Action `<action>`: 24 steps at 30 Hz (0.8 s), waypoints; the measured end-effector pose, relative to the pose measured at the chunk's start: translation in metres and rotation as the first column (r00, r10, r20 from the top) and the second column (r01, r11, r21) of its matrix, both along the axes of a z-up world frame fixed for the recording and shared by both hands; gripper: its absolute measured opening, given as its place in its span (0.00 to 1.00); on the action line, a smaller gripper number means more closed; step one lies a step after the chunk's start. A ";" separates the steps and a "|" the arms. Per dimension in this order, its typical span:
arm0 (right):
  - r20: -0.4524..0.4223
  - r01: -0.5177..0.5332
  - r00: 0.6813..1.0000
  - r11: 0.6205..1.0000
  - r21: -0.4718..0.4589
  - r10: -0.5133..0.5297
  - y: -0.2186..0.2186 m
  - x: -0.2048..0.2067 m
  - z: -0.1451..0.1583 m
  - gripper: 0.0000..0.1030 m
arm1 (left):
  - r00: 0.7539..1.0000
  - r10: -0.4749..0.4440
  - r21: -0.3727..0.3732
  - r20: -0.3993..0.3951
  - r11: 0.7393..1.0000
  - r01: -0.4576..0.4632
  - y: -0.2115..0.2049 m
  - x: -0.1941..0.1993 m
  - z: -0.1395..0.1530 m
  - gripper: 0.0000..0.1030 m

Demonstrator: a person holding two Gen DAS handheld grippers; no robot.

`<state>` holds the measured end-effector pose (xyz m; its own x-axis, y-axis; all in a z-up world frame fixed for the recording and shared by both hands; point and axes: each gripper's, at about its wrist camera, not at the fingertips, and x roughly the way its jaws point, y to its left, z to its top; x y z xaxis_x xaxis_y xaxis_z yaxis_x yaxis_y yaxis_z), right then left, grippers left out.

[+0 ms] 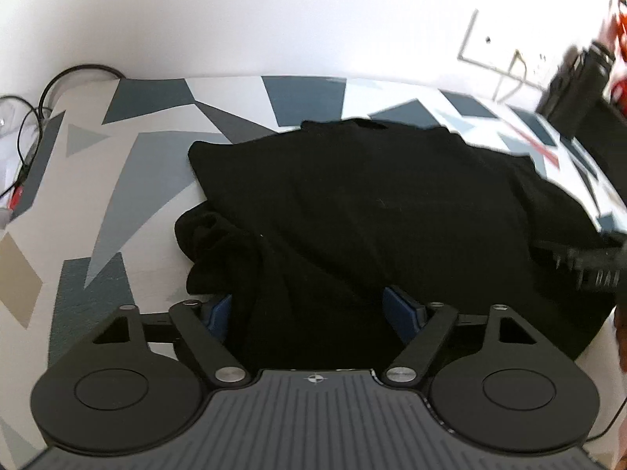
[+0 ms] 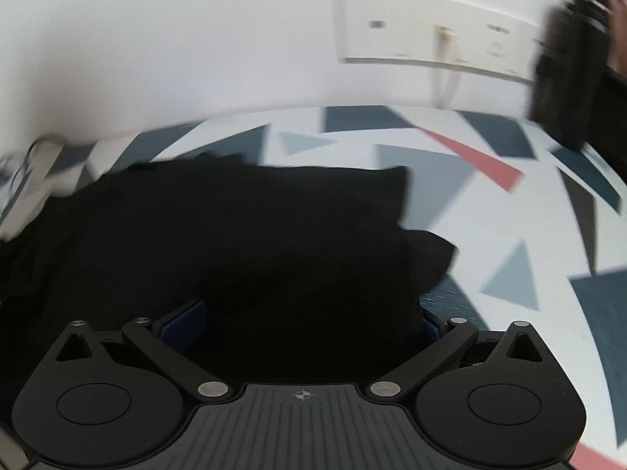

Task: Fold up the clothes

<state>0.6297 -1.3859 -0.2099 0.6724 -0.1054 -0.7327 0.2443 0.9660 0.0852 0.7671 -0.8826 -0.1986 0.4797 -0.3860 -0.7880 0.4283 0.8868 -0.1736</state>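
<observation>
A black garment (image 1: 364, 203) lies spread on a surface (image 1: 129, 180) covered with a grey, blue and white triangle print, and both hand-held grippers sit at its near edge. The left hand-held gripper (image 1: 317, 313) stands wide apart, its blue pads (image 1: 399, 309) set on either side of a bunched fold of cloth that runs straight between them toward the camera; the pads do not press on the cloth, so it is not gripped. Just left of this hand-held gripper the garment gathers into a crumpled lump (image 1: 211, 243), while ahead of it the cloth lies flatter and reaches to the far edge of the surface. To its right, at the frame edge, part of the other tool (image 1: 588, 262) shows dark and blurred over the cloth. Far to the left, black cables (image 1: 35, 117) loop at the edge of the surface. The right hand-held gripper (image 2: 309, 321) is also wide apart, with the garment (image 2: 235, 243) filling the gap between its blue pads (image 2: 184, 319); the right pad is mostly hidden under the cloth, and the picture is blurred, so whether the cloth touches the pads cannot be told. Ahead and to the right of this hand-held gripper the bare surface (image 2: 509, 211) shows, with a red stripe (image 2: 478, 160) in the print. Beyond, a white wall carries a socket panel (image 2: 431, 31), and a dark blurred object (image 2: 568, 66) stands at the far right. No container shows in either view.
</observation>
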 end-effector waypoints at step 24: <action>-0.053 -0.079 0.994 0.962 0.260 0.096 0.048 -0.030 0.021 0.27 | 0.996 0.067 -0.129 -0.062 0.989 -0.075 0.055 -0.062 0.020 0.20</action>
<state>0.5999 -1.3378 -0.1893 0.6212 0.1491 -0.7694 0.1729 0.9315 0.3201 0.7053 -0.8279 -0.1783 0.4652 -0.4539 -0.7600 0.3510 0.8827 -0.3123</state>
